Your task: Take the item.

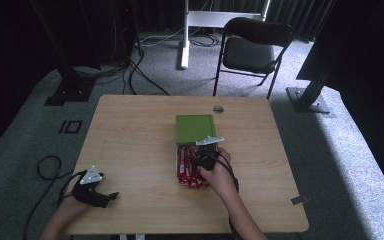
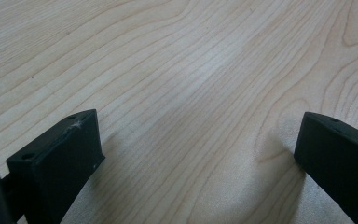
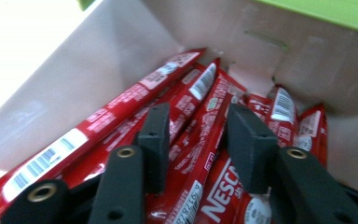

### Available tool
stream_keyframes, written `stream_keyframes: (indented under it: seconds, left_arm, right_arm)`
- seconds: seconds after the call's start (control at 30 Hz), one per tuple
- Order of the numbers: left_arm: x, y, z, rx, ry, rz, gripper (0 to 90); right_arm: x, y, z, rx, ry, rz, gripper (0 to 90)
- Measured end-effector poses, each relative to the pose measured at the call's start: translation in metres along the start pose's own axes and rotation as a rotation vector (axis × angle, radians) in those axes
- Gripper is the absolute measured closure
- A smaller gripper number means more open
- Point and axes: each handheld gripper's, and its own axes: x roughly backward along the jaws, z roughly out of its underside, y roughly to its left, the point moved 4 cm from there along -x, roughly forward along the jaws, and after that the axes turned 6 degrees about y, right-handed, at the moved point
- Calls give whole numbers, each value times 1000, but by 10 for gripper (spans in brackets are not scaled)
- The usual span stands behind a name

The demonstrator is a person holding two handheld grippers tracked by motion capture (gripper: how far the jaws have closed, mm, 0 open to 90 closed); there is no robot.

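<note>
A white box [image 1: 176, 159] with its green lid [image 1: 195, 127] swung back stands at the table's middle, full of red coffee stick sachets [image 1: 185, 174]. My right gripper [image 1: 202, 159] reaches down into it. In the right gripper view its jaws [image 3: 198, 135] stand partly apart among the sachets [image 3: 121, 100], and one or two sticks lie between the pads without a visible pinch. The box wall [image 3: 88, 70] and lid [image 3: 335, 11] rise behind. My left gripper [image 1: 111, 196] rests at the table's near left corner, jaws [image 2: 198, 154] wide apart over bare wood.
The wooden table [image 1: 130, 135] has a round grommet hole [image 1: 218, 109] near its far edge. A black folding chair [image 1: 252, 47] stands behind the table. Cables trail on the carpet at the left [image 1: 47, 167].
</note>
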Motion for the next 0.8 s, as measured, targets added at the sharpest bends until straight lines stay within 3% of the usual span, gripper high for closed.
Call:
stream_keyframes:
  seconds: [0.03,0.17,0.27,0.43,0.47,0.53,0.8]
  left_arm:
    - [0,0,0,0,0,0,15]
    - [0,0,0,0,0,0,16]
    - [0,0,0,0,0,0,15]
    - [0,0,0,0,0,0,16]
    - [0,0,0,0,0,0,16]
    - [0,0,0,0,0,0,15]
    - [0,0,0,-1,0,0,15]
  right_arm:
    - [-1,-1,0,-11,4,13,644]
    - [-4,2,0,20,24,62,655]
    - [-6,3,0,25,23,75,655]
    - [-7,3,-1,23,24,71,719]
    - [-7,4,-1,30,24,75,798]
    - [-3,3,-2,6,19,61,829]
    - [8,1,-3,-11,-27,35,843]
